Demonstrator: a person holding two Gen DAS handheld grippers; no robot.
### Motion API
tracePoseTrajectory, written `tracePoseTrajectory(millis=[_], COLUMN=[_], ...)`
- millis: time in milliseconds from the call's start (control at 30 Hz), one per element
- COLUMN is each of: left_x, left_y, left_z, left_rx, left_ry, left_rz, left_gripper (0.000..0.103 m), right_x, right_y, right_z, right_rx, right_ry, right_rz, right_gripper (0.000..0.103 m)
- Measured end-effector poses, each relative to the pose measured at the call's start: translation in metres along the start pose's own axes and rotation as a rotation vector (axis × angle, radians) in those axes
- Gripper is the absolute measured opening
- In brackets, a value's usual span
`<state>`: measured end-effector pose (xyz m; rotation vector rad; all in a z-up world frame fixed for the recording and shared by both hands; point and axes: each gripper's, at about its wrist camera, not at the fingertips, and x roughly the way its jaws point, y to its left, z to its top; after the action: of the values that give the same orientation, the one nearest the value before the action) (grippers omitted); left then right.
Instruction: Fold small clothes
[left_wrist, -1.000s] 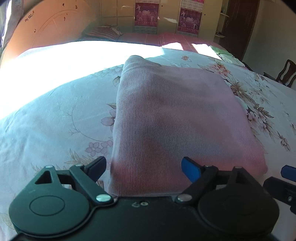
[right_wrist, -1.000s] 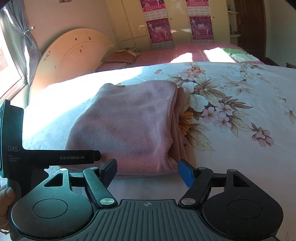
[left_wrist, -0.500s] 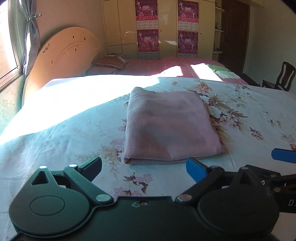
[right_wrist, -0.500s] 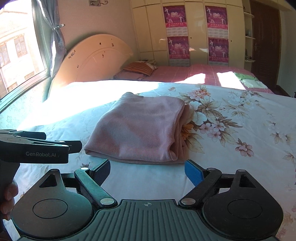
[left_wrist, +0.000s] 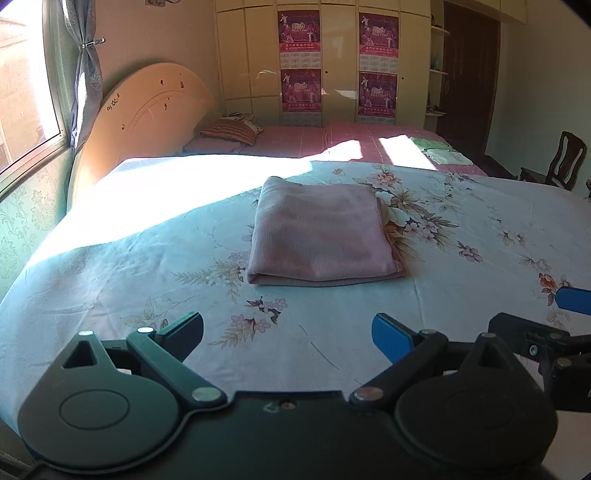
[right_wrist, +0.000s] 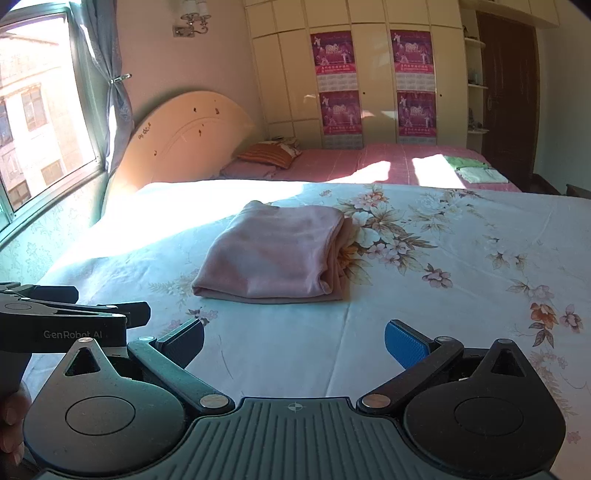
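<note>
Step in hand: looks like the close of a fold. The pink garment (left_wrist: 321, 232) lies finished in a flat rectangle on the floral bedsheet (left_wrist: 147, 266), and both grippers hang clear of it, well short of its near edge.

Left gripper (left_wrist: 288, 332): jaws spread wide, nothing between them but bare sheet. They opened further early in the last second and are now steady.
Right gripper (right_wrist: 295, 338): jaws spread wide, empty; they have just been opening, with no cloth between them. Its blue pad (left_wrist: 572, 300) shows at the right border of the left wrist view, so the 2 tools sit side by side.

Next move, as a judgement: nothing more is owed to this piece unless it must be stacked elsewhere. A fresh item would be wanted, and none lies within close reach. 2 pale green folded pieces (right_wrist: 476, 170) rest on the pink bed (right_wrist: 369, 162) behind, well apart.

Garment notes:
- dusty pink, fine ribbed knit, soft and thick
- about middle of the sheet, partly over the flower print, just below the sun patch
- near edge is a rounded fold, tidy
- right side shows several stacked layers, slightly uneven; layer count hard to tell from here
- far left corner bulges up a little
</note>
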<state>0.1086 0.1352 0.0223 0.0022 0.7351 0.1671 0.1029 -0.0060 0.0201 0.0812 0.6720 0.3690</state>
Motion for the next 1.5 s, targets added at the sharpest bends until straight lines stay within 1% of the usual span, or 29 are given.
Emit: tracePoseTrajectory(millis=[233, 567, 767, 933, 1033, 1500], left_x=[-0.037, -0.063, -0.072, -0.076, -0.076, -0.079], left_y=[-0.001, -0.006, -0.006, -0.005, -0.005, -0.003], left_z=[-0.015, -0.029, -0.034, -0.034, -0.034, -0.033], left_rx=[-0.014, -0.027, -0.04, -0.047, -0.042, -0.048], left_ry=[-0.032, -0.053, -0.066, -0.07, -0.074, -0.083], left_rz=[0.014, 0.008, 0.008, 0.007, 0.011, 0.024], left_gripper=[0.098, 0.099, 0.099, 0.099, 0.099, 0.1], right_x=[-0.037, -0.065, -0.074, -0.077, -0.076, -0.077], right_y=[0.011, 0.015, 0.013, 0.011, 0.009, 0.011], right_z=[-0.007, -0.018, -0.022, -0.025, -0.027, -0.028], right_rx=[-0.019, -0.026, -0.029, -0.036, -0.033, -0.039], right_ry=[-0.065, -0.105, -0.123, -0.132, -0.126, -0.126], right_rz=[-0.001, -0.011, -0.024, -0.069, -0.077, -0.058], right_gripper=[0.103, 0.103, 0.103, 0.103, 0.103, 0.103])
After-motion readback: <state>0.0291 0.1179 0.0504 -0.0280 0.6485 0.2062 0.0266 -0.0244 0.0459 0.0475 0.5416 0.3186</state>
